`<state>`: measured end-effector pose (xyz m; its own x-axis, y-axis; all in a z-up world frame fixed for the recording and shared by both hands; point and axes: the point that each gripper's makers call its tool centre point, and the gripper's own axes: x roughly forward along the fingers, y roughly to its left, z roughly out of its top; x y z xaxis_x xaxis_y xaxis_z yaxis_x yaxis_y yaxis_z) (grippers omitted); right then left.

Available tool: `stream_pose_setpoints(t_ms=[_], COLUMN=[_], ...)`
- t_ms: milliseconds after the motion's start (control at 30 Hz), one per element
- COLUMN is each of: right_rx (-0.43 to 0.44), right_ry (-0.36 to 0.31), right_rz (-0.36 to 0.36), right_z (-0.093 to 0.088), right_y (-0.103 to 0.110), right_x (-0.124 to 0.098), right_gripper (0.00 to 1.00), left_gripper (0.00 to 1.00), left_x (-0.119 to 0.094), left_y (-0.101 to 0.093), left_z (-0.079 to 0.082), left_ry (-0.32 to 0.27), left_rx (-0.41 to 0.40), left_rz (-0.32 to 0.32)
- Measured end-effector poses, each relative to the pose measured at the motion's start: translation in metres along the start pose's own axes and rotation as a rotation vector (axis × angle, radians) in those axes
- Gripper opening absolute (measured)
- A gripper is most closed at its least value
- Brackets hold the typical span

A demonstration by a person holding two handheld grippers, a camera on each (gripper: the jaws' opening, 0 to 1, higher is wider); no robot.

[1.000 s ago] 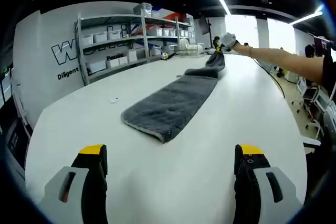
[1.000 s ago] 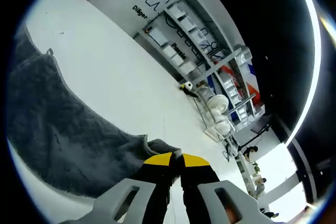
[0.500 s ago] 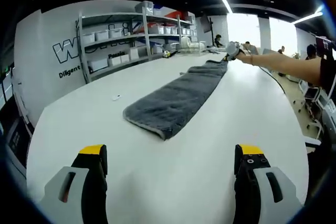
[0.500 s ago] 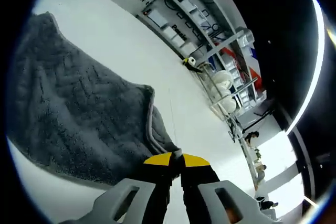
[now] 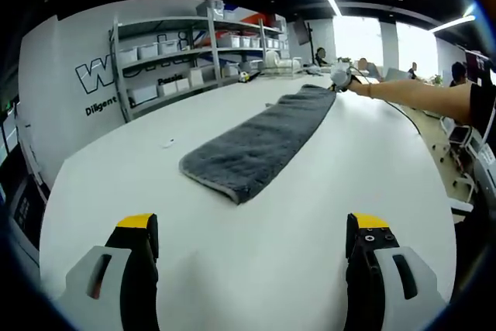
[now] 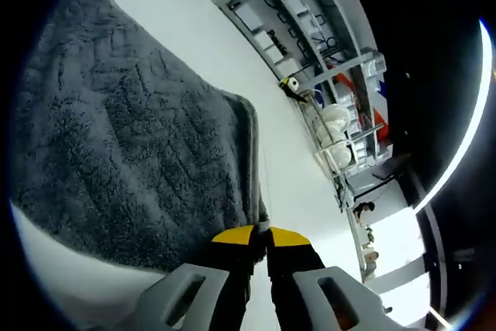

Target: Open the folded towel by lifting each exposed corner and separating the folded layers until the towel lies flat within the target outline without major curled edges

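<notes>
A long grey towel [image 5: 260,141] lies stretched out on the white table [image 5: 256,253], running away from me toward the far end. My left gripper [image 5: 254,249] hovers open over bare table, well short of the towel's near end. At the far end a person's outstretched arm [image 5: 418,92] holds my right gripper [image 5: 339,77] at the towel's far corner. In the right gripper view the towel [image 6: 132,145] spreads wide to the left, and my right gripper [image 6: 260,232] is shut on the towel's corner edge.
Metal shelving [image 5: 194,56] with white bins lines the wall beyond the table's left side; the same shelving [image 6: 310,75] appears in the right gripper view. A small white scrap [image 5: 169,143] lies on the table left of the towel. Chairs [image 5: 465,153] stand along the right edge.
The right gripper has pulled the towel's far corner outward and down, so the bunched far end now lies spread flat and long. The left gripper has stayed put.
</notes>
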<state>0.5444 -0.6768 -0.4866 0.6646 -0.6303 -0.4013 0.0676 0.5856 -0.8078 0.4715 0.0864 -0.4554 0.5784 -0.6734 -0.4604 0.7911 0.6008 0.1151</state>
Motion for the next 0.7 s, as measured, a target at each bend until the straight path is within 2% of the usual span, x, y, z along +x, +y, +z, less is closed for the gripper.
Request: stream_pose_setpoints(t_ms=[100,167,233,300,467,600,700], right_rx=[0.046,0.112,0.125,0.191,0.32,0.41,0.44], right_ry=[0.0,-0.006,-0.006,-0.03,-0.061,-0.112,-0.142], right_rz=[0.008,-0.012,-0.022,-0.01,0.073,0.174,0.251], right_z=[0.001,0.0,0.0,0.002,0.005,0.014,0.021], right_y=[-0.003,-0.014,-0.022,-0.027,-0.03,-0.028,-0.022], right_x=[0.001,-0.001,-0.002,-0.005,-0.017,-0.034,-0.048], right_gripper=[0.05,0.15,0.24,0.25,0.37,0.46,0.59], left_gripper=[1.0,1.0,1.0,1.0,1.0,1.0,1.0], left_x=[0.0,0.001,0.0,0.0,0.002,0.001,0.0], left_y=[-0.001,0.0,0.0,0.0,-0.001,-0.003,-0.004], left_z=[0.0,0.0,0.0,0.001,-0.002,0.0,0.004], left_ry=[0.001,0.003,0.002,0.0,0.018,0.011,-0.005], left_rx=[0.001,0.002,0.003,-0.001,-0.013,-0.006,-0.004], left_rz=[-0.001,-0.003,-0.001,0.0,0.004,-0.004,-0.012])
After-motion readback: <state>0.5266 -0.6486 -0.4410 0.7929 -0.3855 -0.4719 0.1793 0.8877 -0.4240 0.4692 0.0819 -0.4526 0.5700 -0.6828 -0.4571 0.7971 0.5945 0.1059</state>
